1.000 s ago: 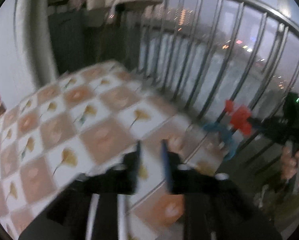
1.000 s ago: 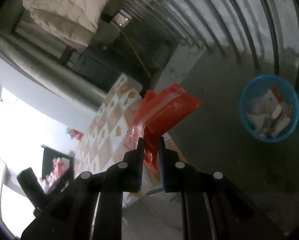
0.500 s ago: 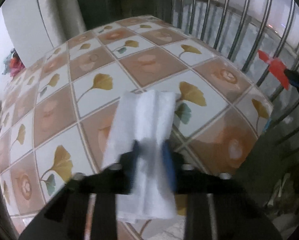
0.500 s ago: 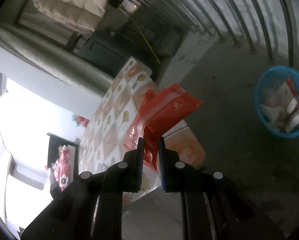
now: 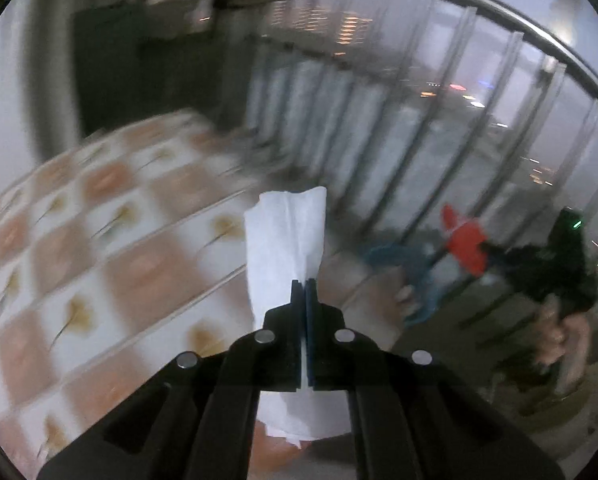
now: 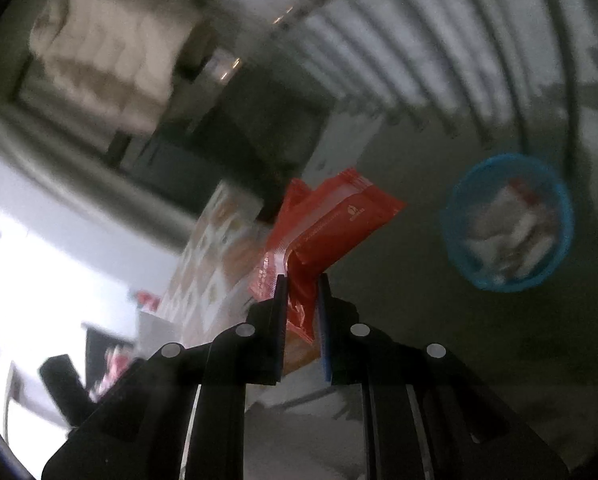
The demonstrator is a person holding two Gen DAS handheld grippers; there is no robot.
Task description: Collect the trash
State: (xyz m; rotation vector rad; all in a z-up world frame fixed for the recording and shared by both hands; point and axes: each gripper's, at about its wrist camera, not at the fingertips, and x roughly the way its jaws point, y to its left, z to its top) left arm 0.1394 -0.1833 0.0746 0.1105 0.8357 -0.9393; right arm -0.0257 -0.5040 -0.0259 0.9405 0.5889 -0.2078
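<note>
Dusk balcony: metal railing (image 5: 431, 148), city lights beyond; leaf-patterned tablecloth (image 5: 111, 240); pale quilt (image 6: 111, 60), perhaps hung up.

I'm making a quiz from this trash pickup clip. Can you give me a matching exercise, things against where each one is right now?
Things:
1. white tissue
2. red wrapper
3. blue basket
4. patterned cloth

Places:
A. on the floor, holding trash
B. pinched in the left tongs
C. covering the table
D. pinched in the right tongs

Pairs: 1-B, 2-D, 3-A, 4-C

Table (image 5: 111, 248): checkered cloth, orange and white squares, leaf print, blurred. Grey floor (image 6: 439, 344): blue basket (image 6: 457, 254) on it, wrappers (image 6: 511, 228) inside.
</note>
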